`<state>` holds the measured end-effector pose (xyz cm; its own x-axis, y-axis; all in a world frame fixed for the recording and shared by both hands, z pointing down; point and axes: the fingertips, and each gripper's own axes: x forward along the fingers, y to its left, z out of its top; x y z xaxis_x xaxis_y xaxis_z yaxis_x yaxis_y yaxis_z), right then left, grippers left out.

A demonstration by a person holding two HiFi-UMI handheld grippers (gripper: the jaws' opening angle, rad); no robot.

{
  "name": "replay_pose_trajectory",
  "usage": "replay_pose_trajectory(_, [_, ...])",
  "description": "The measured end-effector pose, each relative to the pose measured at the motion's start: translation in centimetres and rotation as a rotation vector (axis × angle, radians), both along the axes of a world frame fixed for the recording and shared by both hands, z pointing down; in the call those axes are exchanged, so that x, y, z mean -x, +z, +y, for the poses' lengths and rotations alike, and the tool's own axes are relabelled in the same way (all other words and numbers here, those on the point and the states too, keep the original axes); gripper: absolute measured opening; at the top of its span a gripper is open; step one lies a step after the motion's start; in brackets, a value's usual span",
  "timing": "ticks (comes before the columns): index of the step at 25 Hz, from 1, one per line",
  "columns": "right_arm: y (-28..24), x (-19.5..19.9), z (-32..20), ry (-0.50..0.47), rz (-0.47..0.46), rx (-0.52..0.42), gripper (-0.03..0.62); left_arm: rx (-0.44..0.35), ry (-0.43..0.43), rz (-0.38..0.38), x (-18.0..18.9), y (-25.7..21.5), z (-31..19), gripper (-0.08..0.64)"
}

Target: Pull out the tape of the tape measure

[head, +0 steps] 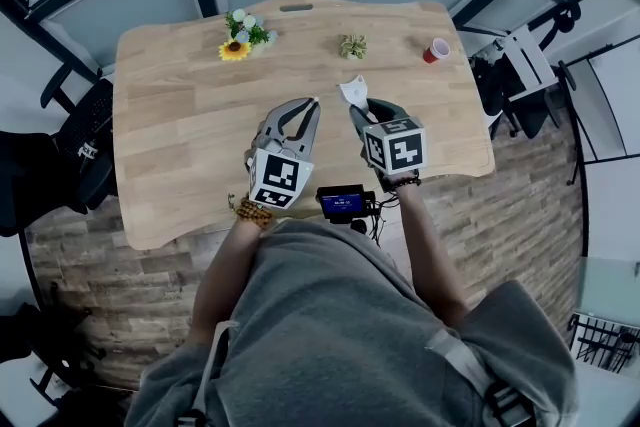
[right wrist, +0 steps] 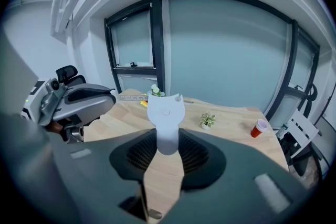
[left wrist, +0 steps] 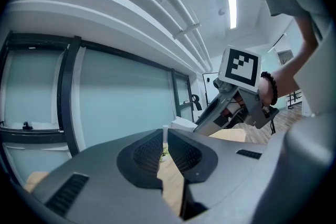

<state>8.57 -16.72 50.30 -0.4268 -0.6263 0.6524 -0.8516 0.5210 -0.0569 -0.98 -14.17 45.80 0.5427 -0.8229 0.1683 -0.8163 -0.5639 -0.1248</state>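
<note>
From where I stand, everything turns on the short line between the two sets of fingertips. The right gripper has its fingers set fairly wide and closed on the pale case of the tape measure. The case stands up out of the grip with its flared end pointing away from the person, and it looks to be held clear of the wooden surface. The left gripper has its fingers drawn narrow, nearly together, with a thin pale sliver pinched at their tips. I take that sliver to be the end of the tape, because in the right gripper view a short marked strip runs from the left fingertips across to the near upper corner of the case. In the head view the strip is too fine to make out. That view does show the two tips near each other over the middle of the surface, with the left one just to the left of the case. So the tape's long axis lies sideways across the person's front, from the left fingers to the case, and only a short length seems to be out. I'd judge the pull calls for the hands to draw apart along that same line, keeping the strip straight out of the case's mouth and not bent around it. Neither hand has to reach, since each has its own end. The flowers, the small plant and the red cup sit along the far edge, well apart from that line.
</note>
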Motion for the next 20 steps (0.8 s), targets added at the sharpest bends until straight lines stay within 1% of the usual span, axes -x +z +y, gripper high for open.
replay_pose_trajectory(4, [0.2,-0.8,-0.3,0.026,0.011,0.008,0.133,0.001,-0.002,0.006,0.2,0.0,0.0,0.034])
replay_pose_trajectory(11, [0.2,-2.2,-0.9,0.044,0.010,0.003,0.133,0.006,-0.006,0.014,0.4,0.0,0.1,0.034])
replay_pose_trajectory(20, [0.7,-3.1,-0.9,0.075,0.016,0.019,0.135,0.005,0.017,-0.001,-0.3,0.1,0.4,0.034])
